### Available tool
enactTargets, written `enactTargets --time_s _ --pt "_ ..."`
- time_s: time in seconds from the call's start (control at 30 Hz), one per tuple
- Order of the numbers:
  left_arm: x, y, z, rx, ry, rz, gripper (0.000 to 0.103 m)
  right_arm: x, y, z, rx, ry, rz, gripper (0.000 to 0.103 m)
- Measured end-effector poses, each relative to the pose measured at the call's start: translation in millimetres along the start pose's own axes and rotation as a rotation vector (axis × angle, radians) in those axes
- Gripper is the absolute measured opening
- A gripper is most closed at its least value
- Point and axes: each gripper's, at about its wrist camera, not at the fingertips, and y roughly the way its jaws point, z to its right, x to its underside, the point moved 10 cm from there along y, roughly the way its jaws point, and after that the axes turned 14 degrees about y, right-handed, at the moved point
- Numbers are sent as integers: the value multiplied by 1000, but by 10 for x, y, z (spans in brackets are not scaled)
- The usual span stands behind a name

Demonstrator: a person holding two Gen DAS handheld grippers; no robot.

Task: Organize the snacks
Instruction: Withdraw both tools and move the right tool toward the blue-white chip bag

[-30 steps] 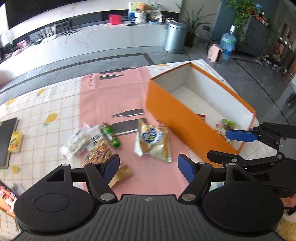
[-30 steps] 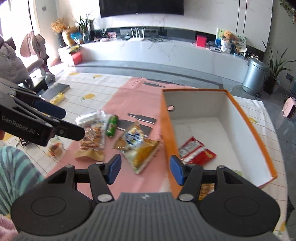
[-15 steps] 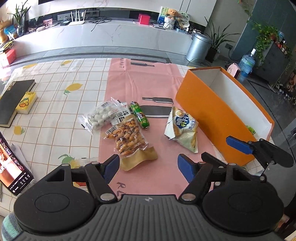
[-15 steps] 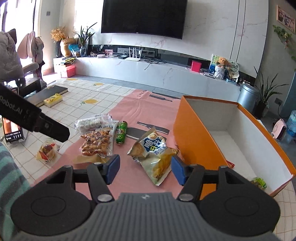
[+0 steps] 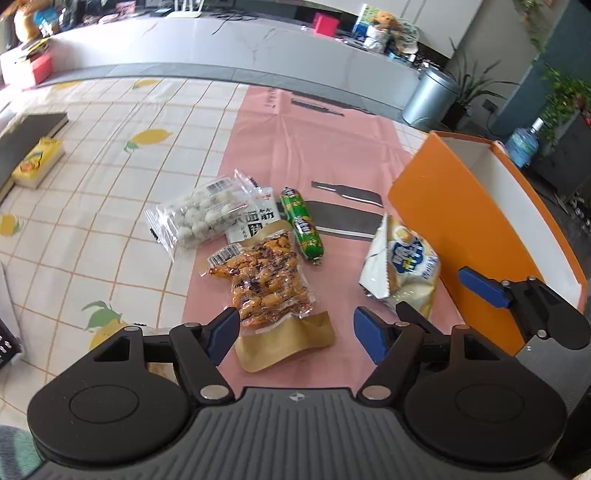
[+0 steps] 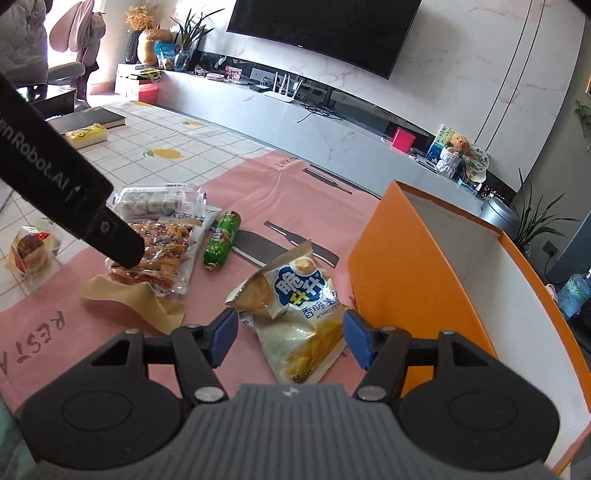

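Chips bag (image 6: 299, 314) left of box (image 6: 391, 273)

Beyond my snacks, a dark book (image 6: 99, 117) is lying on the lemon-print cloth (image 5: 110, 147) beside a yellow packet (image 6: 86, 133), a grey bin (image 5: 430, 96) is standing by the white counter (image 5: 221, 48), and a television (image 6: 325, 29) is hanging above.

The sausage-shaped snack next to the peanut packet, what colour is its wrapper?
Green, with yellow and white print. The sausage snack shows best in the left wrist view.
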Motion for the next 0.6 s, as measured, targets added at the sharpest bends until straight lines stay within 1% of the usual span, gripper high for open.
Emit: enactTargets --time_s 0.07,0.13,0.27,0.37,0.47,0.6 --pt "-2 89 -41 -12 -27 4 83 -12 77 -5 2 -14 0 66" --pt "-9 160 -88 -22 -58 12 84 -22 145 -17 -1 -27 3 69" --pt "-15 300 -166 -43 -106 9 84 -22 293 -21 -18 -14 -9 70" --pt "-2 381 -197 -59 -114 1 84 -12 353 -16 -21 -5 -1 71" --pt "10 422 -222 -73 -119 4 85 -4 390 -30 -32 6 5 75" --pt "21 463 -226 -70 -123 6 85 17 422 -92 -14 -40 20 76"
